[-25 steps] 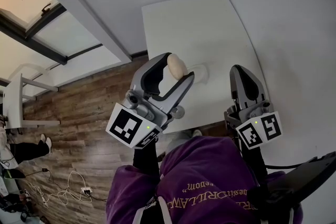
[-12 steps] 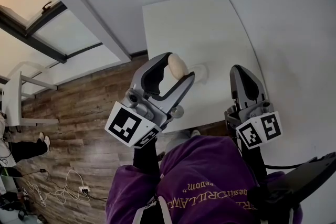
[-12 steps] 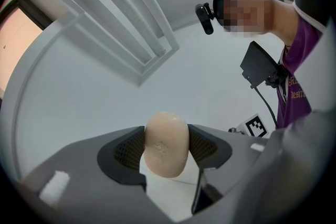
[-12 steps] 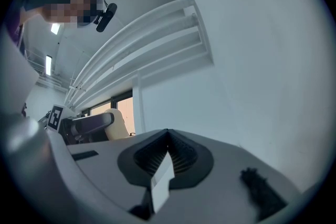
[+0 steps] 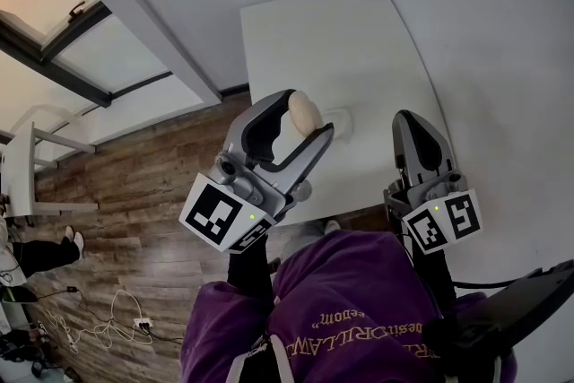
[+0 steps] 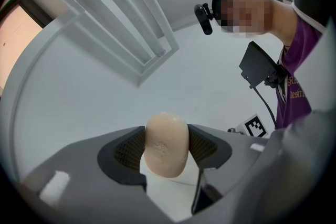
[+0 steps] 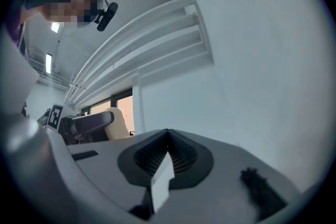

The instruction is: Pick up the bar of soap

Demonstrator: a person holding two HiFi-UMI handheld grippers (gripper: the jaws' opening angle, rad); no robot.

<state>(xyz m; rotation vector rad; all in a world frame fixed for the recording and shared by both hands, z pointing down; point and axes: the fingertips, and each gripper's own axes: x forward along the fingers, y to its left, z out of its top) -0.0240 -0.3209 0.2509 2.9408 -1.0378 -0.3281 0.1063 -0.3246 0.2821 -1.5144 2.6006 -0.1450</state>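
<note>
A cream oval bar of soap (image 5: pixel 303 113) is clamped between the jaws of my left gripper (image 5: pixel 302 116), lifted above the white table (image 5: pixel 359 58). In the left gripper view the soap (image 6: pixel 166 144) stands upright with both ribbed pads pressed on its sides, and the gripper (image 6: pixel 167 148) points up toward the ceiling. My right gripper (image 5: pixel 414 132) hangs over the table's right side with its jaws together and nothing between them. In the right gripper view its tips (image 7: pixel 168 136) meet, and the soap (image 7: pixel 118 123) shows at the left in the other gripper.
The small white table stands against a white wall. A round pale dish or mark (image 5: pixel 342 123) lies on the table just right of the soap. Wooden floor (image 5: pixel 134 193) lies to the left, with cables (image 5: pixel 117 318) and a white stand (image 5: pixel 27 175). A window frame (image 5: pixel 81 40) runs along the left.
</note>
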